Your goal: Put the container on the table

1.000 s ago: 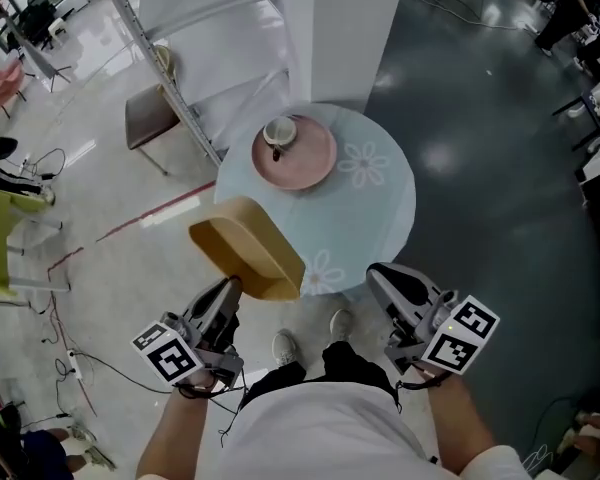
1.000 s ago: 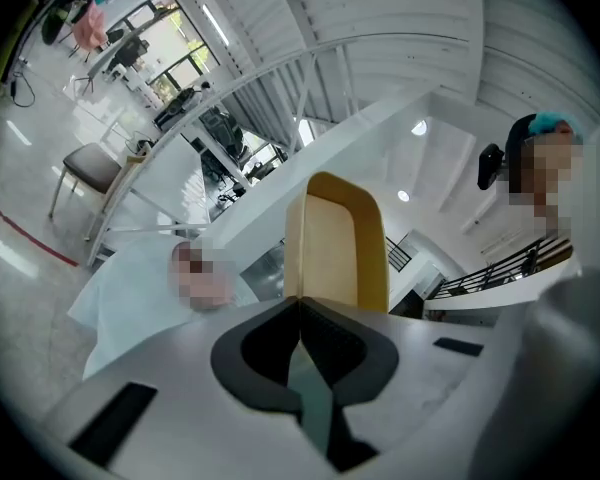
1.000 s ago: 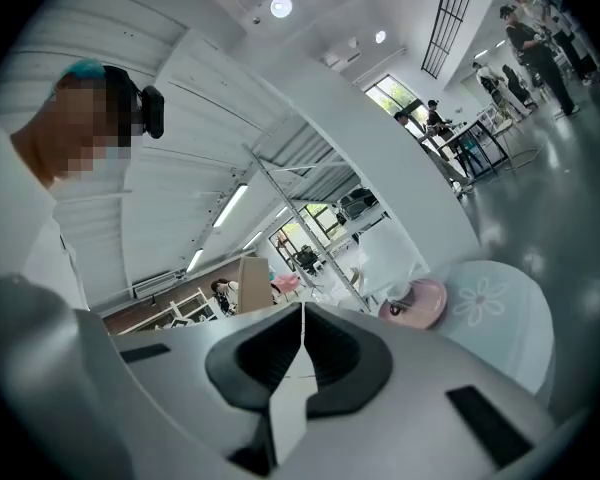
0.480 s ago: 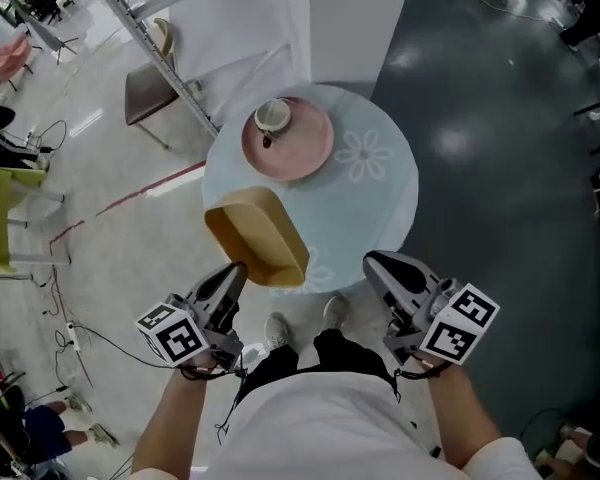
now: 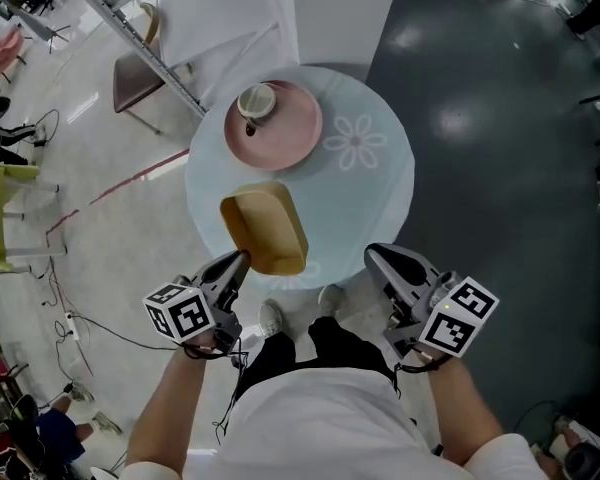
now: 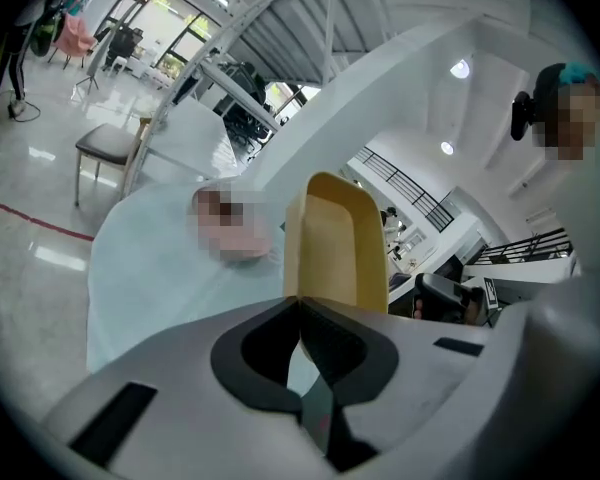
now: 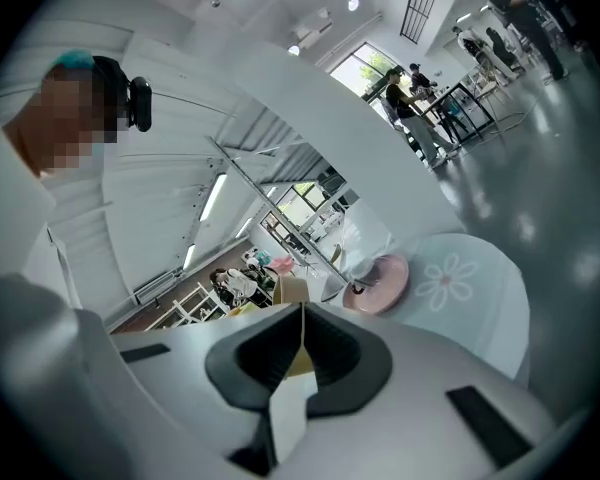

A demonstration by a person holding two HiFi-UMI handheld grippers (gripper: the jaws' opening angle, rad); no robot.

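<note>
Pale blue table (image 5: 375,218) fills the frame centre. Left gripper (image 5: 237,264) clamps the yellow container (image 5: 265,230) at the table's lower left edge; right gripper (image 5: 378,258) is closed on nothing. It seems the placing step: next lower it flat, then release.

My left gripper (image 6: 298,298) has its jaws pinched together on the near wall of the yellow container (image 6: 335,243). The container sticks straight out from the jaws, hollow side facing right. The pale blue table (image 6: 150,258) lies under and behind it; I can't tell if they touch. A chair (image 6: 105,148) stands far left on glossy floor (image 6: 30,168).
</note>
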